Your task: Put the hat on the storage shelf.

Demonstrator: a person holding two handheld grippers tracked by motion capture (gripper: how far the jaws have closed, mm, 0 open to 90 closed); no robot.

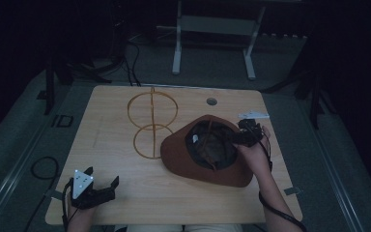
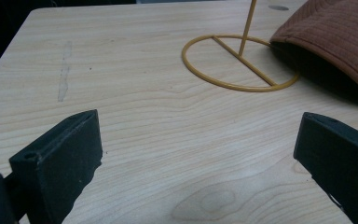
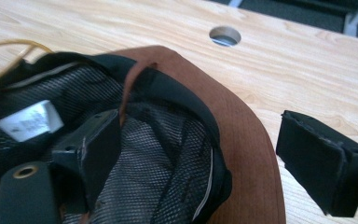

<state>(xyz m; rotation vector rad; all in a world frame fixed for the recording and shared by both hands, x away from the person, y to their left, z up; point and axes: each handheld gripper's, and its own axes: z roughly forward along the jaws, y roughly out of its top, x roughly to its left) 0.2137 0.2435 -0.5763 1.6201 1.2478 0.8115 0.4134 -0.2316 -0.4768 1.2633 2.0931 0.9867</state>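
- The right claw (image 3: 205, 154) is spread wide, straddling the brim of the brown hat (image 1: 183, 145): one jaw inside the mesh-lined crown, one outside.
- The hat lies upside down on the surface (image 1: 111, 130), beside the wire stand (image 1: 152, 121).
- The left claw (image 1: 101, 186) rests released, holding nothing.

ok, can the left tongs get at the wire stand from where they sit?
Probably yes. The left tongs sit open over bare table, and nothing lies between them and the wire stand. The hat overlaps just the ring's far edge.

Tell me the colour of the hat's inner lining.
Black mesh lining inside the brown hat, clearest in the right gripper view.
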